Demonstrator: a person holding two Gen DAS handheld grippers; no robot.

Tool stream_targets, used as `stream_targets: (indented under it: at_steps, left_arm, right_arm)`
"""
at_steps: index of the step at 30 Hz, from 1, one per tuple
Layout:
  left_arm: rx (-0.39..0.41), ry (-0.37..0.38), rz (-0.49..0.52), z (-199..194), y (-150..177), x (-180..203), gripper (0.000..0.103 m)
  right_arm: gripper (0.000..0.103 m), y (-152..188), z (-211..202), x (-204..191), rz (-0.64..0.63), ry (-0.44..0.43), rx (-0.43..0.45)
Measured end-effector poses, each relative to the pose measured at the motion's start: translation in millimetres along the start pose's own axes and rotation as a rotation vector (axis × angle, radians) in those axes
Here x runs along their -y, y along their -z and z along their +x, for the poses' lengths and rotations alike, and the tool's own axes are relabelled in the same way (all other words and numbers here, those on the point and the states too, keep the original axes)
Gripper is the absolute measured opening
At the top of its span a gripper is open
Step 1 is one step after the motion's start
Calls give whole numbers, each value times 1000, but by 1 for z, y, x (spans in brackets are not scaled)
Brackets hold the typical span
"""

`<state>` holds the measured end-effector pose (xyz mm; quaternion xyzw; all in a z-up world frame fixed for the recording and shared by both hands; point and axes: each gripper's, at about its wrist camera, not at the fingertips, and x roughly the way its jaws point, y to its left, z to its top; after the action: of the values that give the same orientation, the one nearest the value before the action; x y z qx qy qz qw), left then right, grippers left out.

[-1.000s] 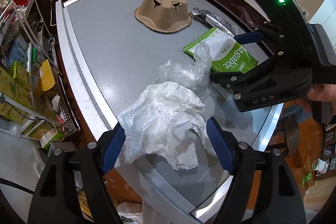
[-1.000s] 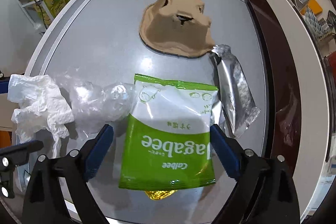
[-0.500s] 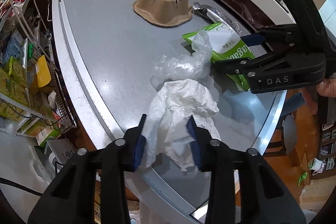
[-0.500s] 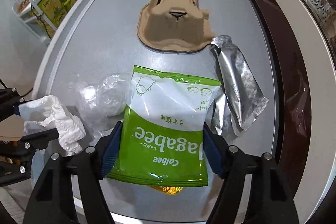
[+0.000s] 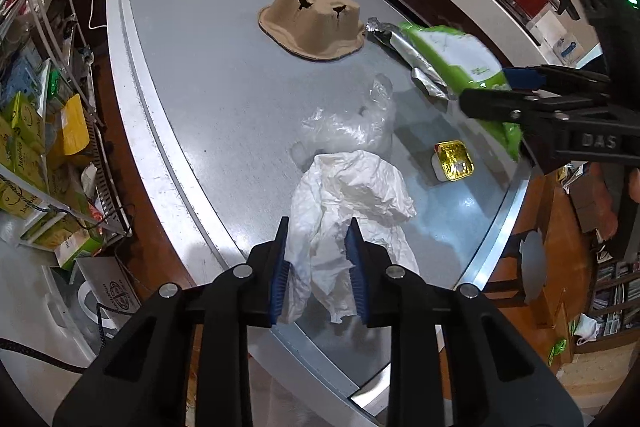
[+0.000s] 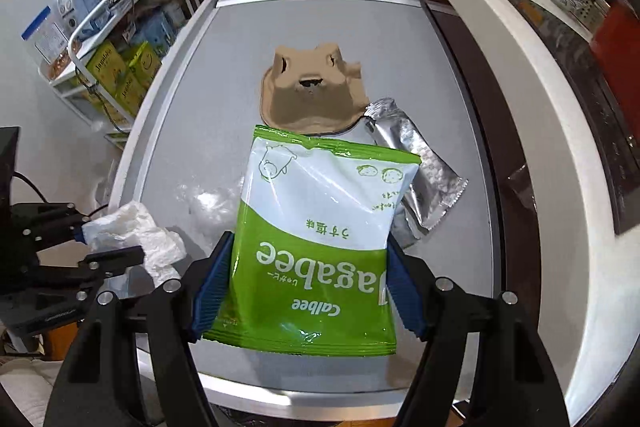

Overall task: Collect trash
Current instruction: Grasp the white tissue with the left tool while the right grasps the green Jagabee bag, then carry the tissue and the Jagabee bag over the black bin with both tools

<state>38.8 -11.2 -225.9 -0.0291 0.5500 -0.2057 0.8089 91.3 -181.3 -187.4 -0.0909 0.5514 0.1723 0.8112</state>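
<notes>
My left gripper (image 5: 318, 267) is shut on a crumpled white paper (image 5: 348, 203) and holds it just above the grey table (image 5: 208, 75); it also shows in the right wrist view (image 6: 136, 239). My right gripper (image 6: 306, 287) is shut on a green and white Jagabee snack bag (image 6: 320, 239), lifted off the table and tilted; the bag also shows in the left wrist view (image 5: 460, 55). A small tub with a gold foil lid (image 5: 454, 161) lies where the bag lay. A clear plastic bag (image 5: 352, 123) lies behind the paper.
A brown pulp cup carrier (image 5: 314, 21) sits upside down at the table's far end, with a silver foil wrapper (image 6: 416, 163) beside it. A wire rack of boxes (image 5: 36, 131) stands left of the table. A white counter (image 6: 500, 39) runs along the right.
Both grippers have closed, the left on the white paper, the right on the snack bag. Both items have risen off the table, and the gold-lidded tub has come into view.
</notes>
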Motion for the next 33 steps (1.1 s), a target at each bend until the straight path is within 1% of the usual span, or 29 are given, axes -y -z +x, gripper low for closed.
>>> stream_targets:
  at_steps: [1, 3, 4, 7, 13, 16, 20, 28, 33]
  left_arm:
    - [3, -7, 3, 0, 0, 1, 28]
    - [11, -11, 0, -1, 0, 0, 24]
    - [7, -4, -3, -1, 1, 1, 23]
    - [21, -1, -4, -7, 2, 3, 23]
    - [67, -20, 13, -28, 1, 11, 23]
    - [99, -23, 14, -41, 0, 15, 23]
    - [149, -44, 25, -59, -2, 25, 23]
    - [223, -48, 36, -89, 1, 42, 23]
    - [252, -45, 47, -105, 9, 57, 23]
  right_arm:
    - [70, 1, -1, 1, 1, -1, 1]
    - [70, 4, -4, -1, 6, 5, 13]
    - [70, 6, -6, -1, 11, 3, 16]
    - [70, 10, -16, -1, 22, 5, 37]
    - [70, 18, -41, 0, 49, 1, 92]
    - [70, 25, -54, 1, 63, -1, 120]
    - [70, 34, -70, 2, 73, 1, 150]
    - [70, 58, -102, 2, 91, -15, 210]
    - [70, 78, -126, 1, 101, -33, 246]
